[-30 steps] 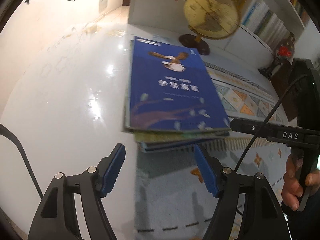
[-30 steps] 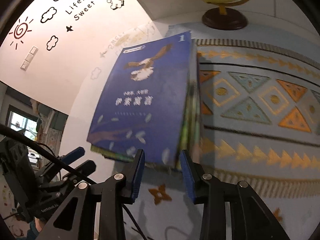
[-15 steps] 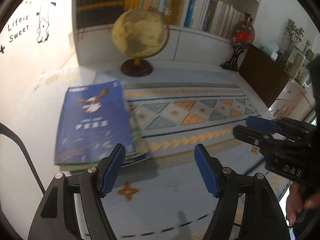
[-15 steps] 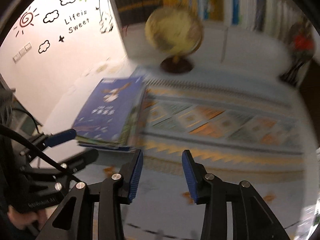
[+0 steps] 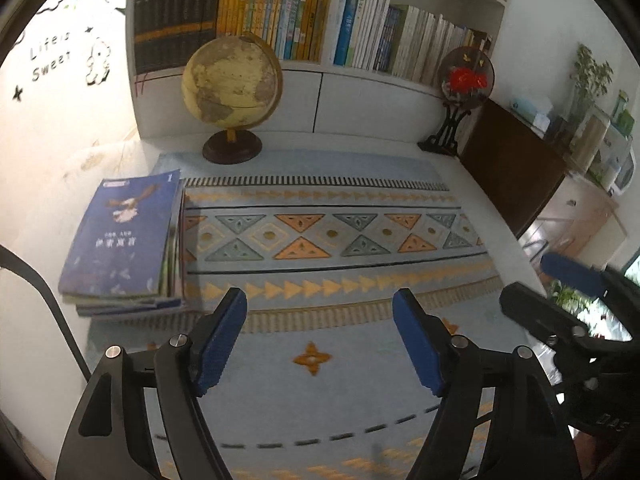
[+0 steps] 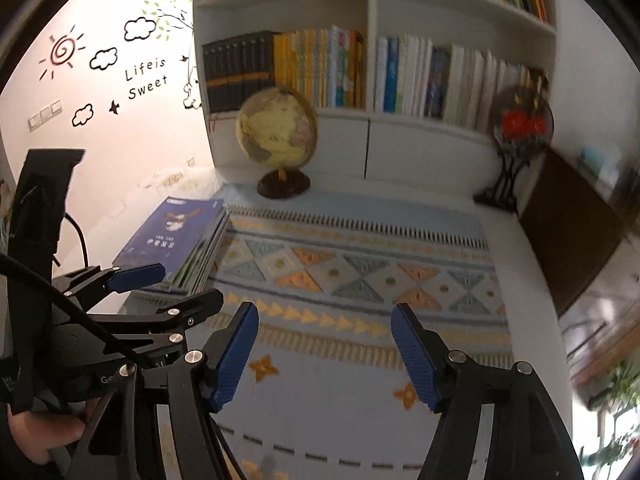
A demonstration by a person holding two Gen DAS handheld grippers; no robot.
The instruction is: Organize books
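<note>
A stack of thin books (image 5: 120,236) with a dark blue cover on top lies flat at the left end of the patterned blue cloth (image 5: 320,240); the right wrist view shows the stack (image 6: 176,236) too. My left gripper (image 5: 319,308) hangs above the cloth's near part, to the right of the stack and clear of it. Its jaws are opening and hold nothing. My right gripper (image 6: 325,316) hovers over the cloth further right, its jaws also opening and empty. Each view catches the other tool at its edge: the right gripper (image 5: 544,286) and the left gripper (image 6: 176,286).
A globe (image 5: 232,84) on a dark round base stands behind the stack. White shelves (image 5: 328,76) full of upright books run along the back wall. A round ornament with red flowers (image 5: 466,76) stands at the back right, beside a dark wooden cabinet (image 5: 512,172).
Both grippers have drawn back and up from the book stack, which now lies small at the left. The right gripper's jaws have spread much wider. The shelves have come into view.
</note>
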